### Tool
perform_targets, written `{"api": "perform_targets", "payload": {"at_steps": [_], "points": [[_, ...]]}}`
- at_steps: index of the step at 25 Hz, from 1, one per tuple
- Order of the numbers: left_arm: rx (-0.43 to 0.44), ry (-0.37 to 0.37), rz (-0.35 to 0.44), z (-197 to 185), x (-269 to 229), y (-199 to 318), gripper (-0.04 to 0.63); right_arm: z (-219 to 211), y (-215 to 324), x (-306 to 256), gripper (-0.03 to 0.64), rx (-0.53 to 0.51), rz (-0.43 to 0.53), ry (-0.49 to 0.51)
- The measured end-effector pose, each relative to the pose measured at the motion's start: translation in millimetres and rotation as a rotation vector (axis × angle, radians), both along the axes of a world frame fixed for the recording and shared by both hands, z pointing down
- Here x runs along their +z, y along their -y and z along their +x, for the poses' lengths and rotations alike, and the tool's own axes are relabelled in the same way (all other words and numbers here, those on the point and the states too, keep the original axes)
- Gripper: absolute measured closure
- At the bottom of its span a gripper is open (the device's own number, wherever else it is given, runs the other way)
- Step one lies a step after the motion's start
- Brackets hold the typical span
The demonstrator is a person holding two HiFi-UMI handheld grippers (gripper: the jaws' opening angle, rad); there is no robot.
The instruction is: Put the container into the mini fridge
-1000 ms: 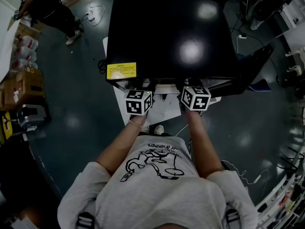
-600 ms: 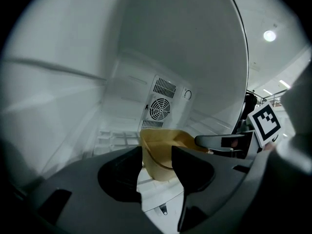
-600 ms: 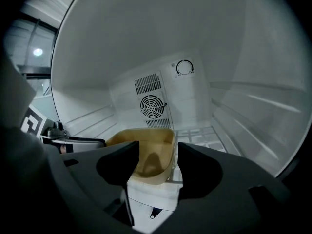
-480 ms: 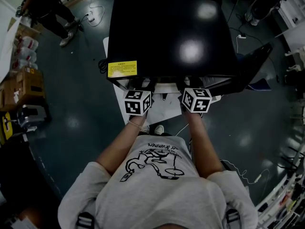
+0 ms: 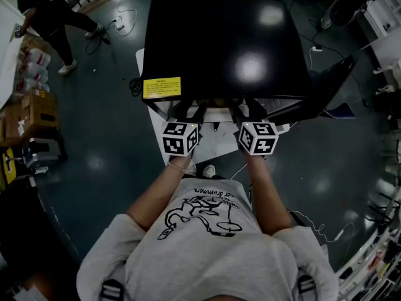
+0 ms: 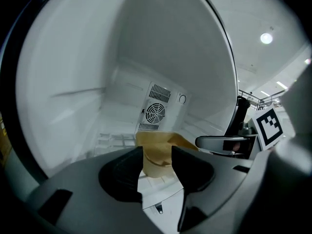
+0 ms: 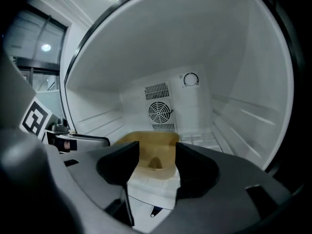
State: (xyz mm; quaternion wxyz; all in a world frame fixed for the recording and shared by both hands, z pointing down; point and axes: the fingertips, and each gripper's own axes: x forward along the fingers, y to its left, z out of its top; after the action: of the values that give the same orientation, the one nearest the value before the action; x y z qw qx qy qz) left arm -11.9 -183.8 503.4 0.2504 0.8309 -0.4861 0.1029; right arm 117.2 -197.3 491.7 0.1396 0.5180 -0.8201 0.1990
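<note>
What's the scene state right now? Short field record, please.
fridge: black mini fridge, door open, white interior
container: tan paper container, inside the fridge, in front of the rear fan
left gripper: jaws apart, container seen through the gap
right gripper: jaws apart, pointed at container
task: container is in; door not yet closed

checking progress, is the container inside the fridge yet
In: the tan container rests inside the white fridge, in front of its back fan.
</note>
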Motion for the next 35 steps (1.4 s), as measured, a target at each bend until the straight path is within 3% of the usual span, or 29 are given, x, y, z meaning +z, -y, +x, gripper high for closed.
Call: {"api": "perform_targets", "payload": {"at_steps": [35], "points": [[0.181,-0.056,0.199,17.4,-94.9,-65.5,0.41,-40.8,-81.9,-87.9,0.419,-0.159,0.126,0.066]]}}
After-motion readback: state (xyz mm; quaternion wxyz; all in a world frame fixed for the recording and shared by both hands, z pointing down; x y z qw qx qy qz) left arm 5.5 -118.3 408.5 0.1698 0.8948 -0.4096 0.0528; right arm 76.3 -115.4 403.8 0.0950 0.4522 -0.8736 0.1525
